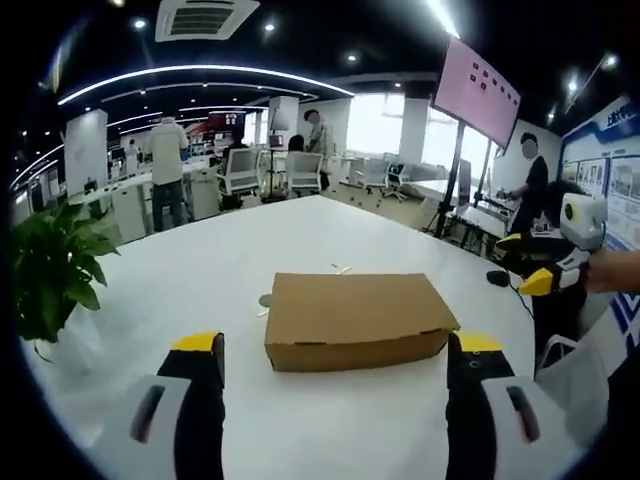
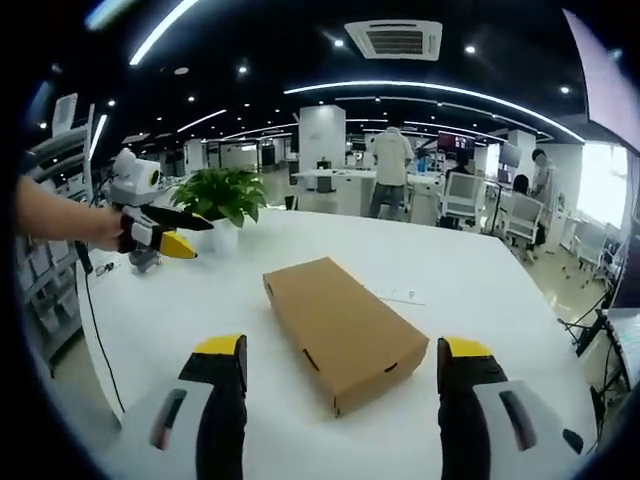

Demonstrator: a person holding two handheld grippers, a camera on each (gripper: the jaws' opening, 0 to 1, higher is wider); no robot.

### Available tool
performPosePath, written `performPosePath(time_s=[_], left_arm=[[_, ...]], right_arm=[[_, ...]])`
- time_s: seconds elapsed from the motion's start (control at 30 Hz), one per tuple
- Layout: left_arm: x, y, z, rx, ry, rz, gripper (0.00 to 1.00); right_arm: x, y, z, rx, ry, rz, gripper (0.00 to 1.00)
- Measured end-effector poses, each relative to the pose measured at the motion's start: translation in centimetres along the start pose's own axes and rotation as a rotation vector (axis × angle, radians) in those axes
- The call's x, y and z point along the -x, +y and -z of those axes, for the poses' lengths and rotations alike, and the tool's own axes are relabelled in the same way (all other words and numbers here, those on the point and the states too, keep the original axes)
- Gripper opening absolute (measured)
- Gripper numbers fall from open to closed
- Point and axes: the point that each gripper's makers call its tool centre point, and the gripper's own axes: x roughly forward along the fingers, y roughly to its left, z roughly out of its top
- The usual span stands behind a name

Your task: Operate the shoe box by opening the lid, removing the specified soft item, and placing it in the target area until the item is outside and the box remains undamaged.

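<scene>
Both my claws are up off the white table [image 1: 200, 270], nothing held. Left gripper [image 1: 335, 360]: jaws spread wide apart, yellow tips at 7 and 5 o'clock of the left gripper view, with the shoe box [image 1: 352, 318] sitting between and just beyond them, dead centre. Box is plain brown cardboard, lid shut, lying flat on the table, long side facing me here. A small round dark thing [image 1: 265, 300] lies on the table touching or just beside the box's left end; can't tell what it is. A thin pale strip [image 1: 342, 268] lies on the table past the box at 12. Potted green plant [image 1: 52, 262] at 9 o'clock on the table edge. My right gripper [image 1: 545, 262] comes in at 3 o'clock, well apart from the box, my hand [image 1: 612, 270] on it. In the right gripper view the right gripper [image 2: 340, 362] is also spread wide, tips at 7 and 5, box [image 2: 342, 330] between them but turned on a diagonal, near corner pointing at 6, far end toward 11. Left gripper [image 2: 165, 232] shows at 9 o'clock, held in my hand [image 2: 100, 228] over the table edge, plant [image 2: 222, 195] right behind it at 10. Room behind: office desks, chairs, people standing at 12, pink screen [image 1: 478, 90] at 1 in the left gripper view.
</scene>
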Motion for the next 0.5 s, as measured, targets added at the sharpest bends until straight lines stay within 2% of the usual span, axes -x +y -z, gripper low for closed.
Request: performPosePath(time_s=[0.07, 0.1, 0.3, 0.5], left_arm=[[-0.3, 0.3, -0.4, -0.008, -0.013, 0.003, 0.92], [-0.6, 0.4, -0.6, -0.013, -0.014, 0.002, 0.92], [-1.2, 1.0, -0.9, -0.053, 0.019, 0.02, 0.92], [-1.7, 2.1, -1.3, -0.061, 0.02, 0.019, 0.91]], right_arm=[[-0.2, -0.3, 0.0, 0.007, 0.001, 0.002, 0.77], [-0.3, -0.3, 0.3, -0.009, 0.022, -0.002, 0.77], [-0.4, -0.4, 0.3, -0.01, 0.02, -0.015, 0.75], [-1.0, 0.2, 1.5, -0.031, 0.067, -0.023, 0.76]])
